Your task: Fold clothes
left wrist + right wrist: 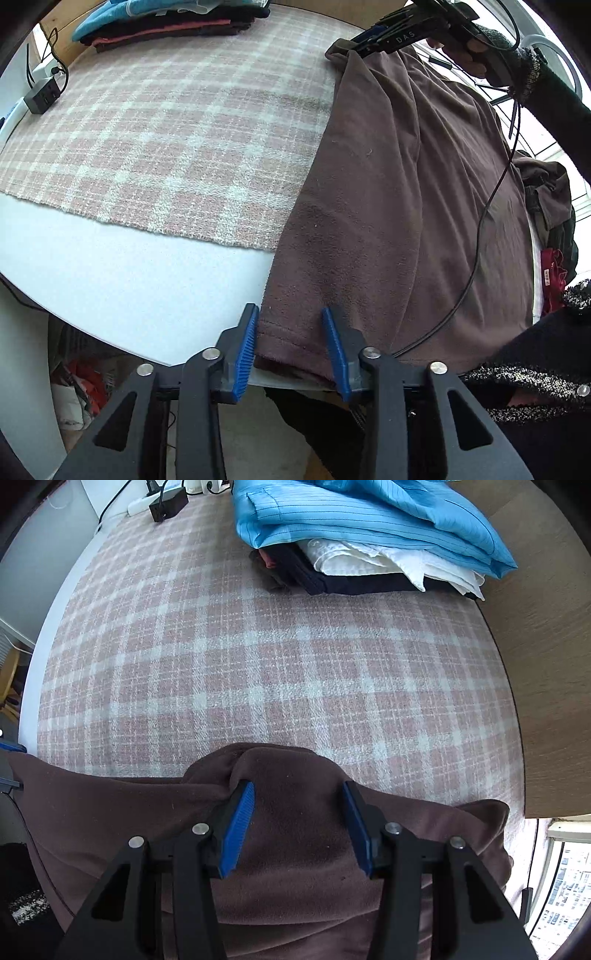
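White desk (122, 280) under one pink-and-white plaid cloth (177, 140), filling the left and centre of the left wrist view and most of the right wrist view. One brown garment (399, 206) spread along the right half of the left wrist frame, reaching from the near desk edge at bottom centre up to the top right; same garment across the lower third of the right wrist frame, lying on the plaid.

Left gripper (291, 350) at bottom centre, two blue pads wide apart, straddling the garment's hemmed corner at the desk edge, not closed on it. Right gripper (299, 830) at bottom centre of its own view, two blue pads likewise wide apart, a raised hump of brown fabric between them; nothing pinched. Same gripper seen at top right of the left wrist view, over the far end of the garment.

One stack of folded clothes (369, 539) at the top of the right wrist frame: blue striped piece uppermost, white below, dark pieces underneath. One black power adapter (168, 507) at upper left, cable attached. One thin black cable (480, 240) draped across the garment at right.
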Tool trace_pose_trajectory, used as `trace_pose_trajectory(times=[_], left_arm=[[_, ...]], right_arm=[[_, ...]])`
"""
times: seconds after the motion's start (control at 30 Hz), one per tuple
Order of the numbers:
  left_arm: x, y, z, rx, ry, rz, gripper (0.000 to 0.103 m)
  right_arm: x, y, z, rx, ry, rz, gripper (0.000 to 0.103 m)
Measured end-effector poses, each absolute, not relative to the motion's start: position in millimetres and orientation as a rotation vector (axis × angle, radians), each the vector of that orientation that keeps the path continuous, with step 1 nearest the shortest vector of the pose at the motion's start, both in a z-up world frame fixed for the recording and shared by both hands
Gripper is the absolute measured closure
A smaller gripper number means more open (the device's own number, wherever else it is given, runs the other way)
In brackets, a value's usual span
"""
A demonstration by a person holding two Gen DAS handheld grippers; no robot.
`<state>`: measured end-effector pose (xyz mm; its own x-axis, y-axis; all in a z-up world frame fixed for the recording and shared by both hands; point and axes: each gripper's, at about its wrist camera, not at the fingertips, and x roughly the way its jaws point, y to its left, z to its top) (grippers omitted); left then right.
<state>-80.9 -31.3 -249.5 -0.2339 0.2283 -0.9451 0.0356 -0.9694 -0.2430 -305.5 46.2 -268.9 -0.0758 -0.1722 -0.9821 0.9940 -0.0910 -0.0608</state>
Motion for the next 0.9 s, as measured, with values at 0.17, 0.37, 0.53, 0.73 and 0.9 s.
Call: trace_pose_trajectory(times=[0.17,0.37,0.53,0.73,0.9], left_arm=[[-78.9,-24.3,-245.5,-1.836,-0.309,2.374,0.094],[-53.4,-36.8,-203.9,-1.735,-0.407,2.488,0.095],[-49.9,-60.5,-219.2,-1.836,-0.454,2.519,0.098],[-40.6,-73.9,-218.2,-1.826,-0.449,2.513,0.098],[-36.9,-78.4,-218.4,-1.936,-0.443,2.470,0.091]], right_arm=[[-313.6,38.3,-275.4,1.113,1.079,-1.406,0.048],[-309.3,36.2,-262.4,1.119,1.044,-1.421,0.073],[-334.1,27.9,-251.1,1.195,0.859,-1.501,0.069],[-428.9,109.8,-208.2,1.258,0.671,-1.769,0.069],[-480.3,175.0,-236.4,1.385,0.832,-1.888,0.069]])
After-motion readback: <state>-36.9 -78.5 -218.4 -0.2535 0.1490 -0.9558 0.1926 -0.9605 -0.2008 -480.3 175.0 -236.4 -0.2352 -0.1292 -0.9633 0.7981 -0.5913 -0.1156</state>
